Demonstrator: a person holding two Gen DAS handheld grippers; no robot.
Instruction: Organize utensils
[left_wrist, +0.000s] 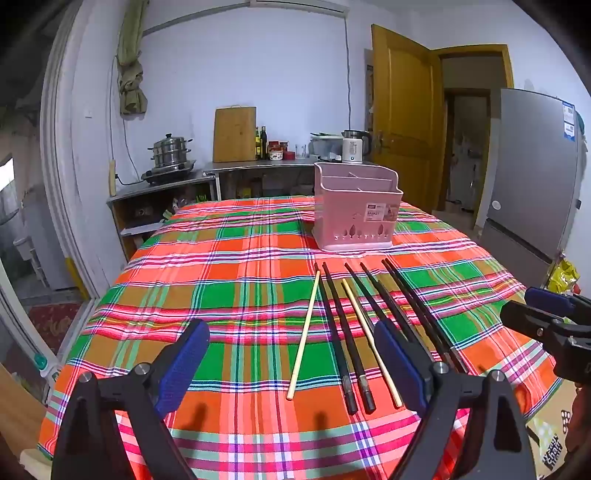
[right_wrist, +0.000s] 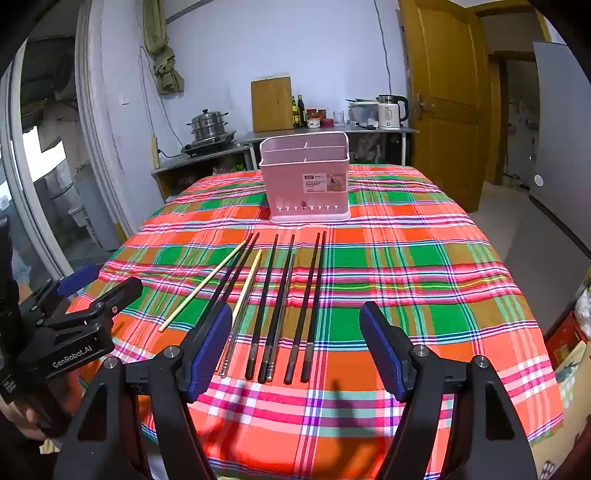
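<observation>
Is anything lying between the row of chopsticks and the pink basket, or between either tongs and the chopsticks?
Nothing visible. Bare plaid tablecloth separates the chopsticks from the pink utensil basket. The right tongs and left tongs hang open just above the chopsticks' near ends, with nothing in between.

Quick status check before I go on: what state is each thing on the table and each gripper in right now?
Left gripper: open, holding nothing, above the table.
Right gripper: open, holding nothing.
Pink utensil basket: upright, compartments look empty.
Black chopsticks: lying flat on the cloth, loose.
Pale wooden chopsticks: lying flat, apart from each other.
Plaid tablecloth: spread over the table.
</observation>
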